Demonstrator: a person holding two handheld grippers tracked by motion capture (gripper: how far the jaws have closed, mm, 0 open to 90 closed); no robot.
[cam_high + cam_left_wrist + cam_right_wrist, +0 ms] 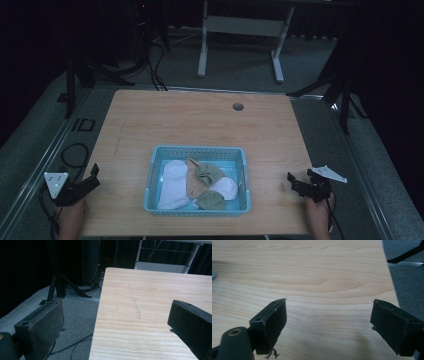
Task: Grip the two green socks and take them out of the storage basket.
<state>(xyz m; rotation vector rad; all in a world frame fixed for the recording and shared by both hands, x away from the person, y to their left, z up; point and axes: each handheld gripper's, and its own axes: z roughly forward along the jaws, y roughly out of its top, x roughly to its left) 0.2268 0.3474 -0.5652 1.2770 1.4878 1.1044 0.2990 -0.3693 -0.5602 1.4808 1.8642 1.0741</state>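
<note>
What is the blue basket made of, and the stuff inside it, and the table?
The blue basket looks like hard plastic: its walls are a moulded mesh of small holes. The socks inside look like soft knitted fabric, lying limp and crumpled. The table looks like wood or wood-print laminate, with matte grain lines.

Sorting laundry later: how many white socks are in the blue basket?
2: a long white sock along the basket's left side, a smaller white sock right of centre. Others may lie hidden beneath.
</note>
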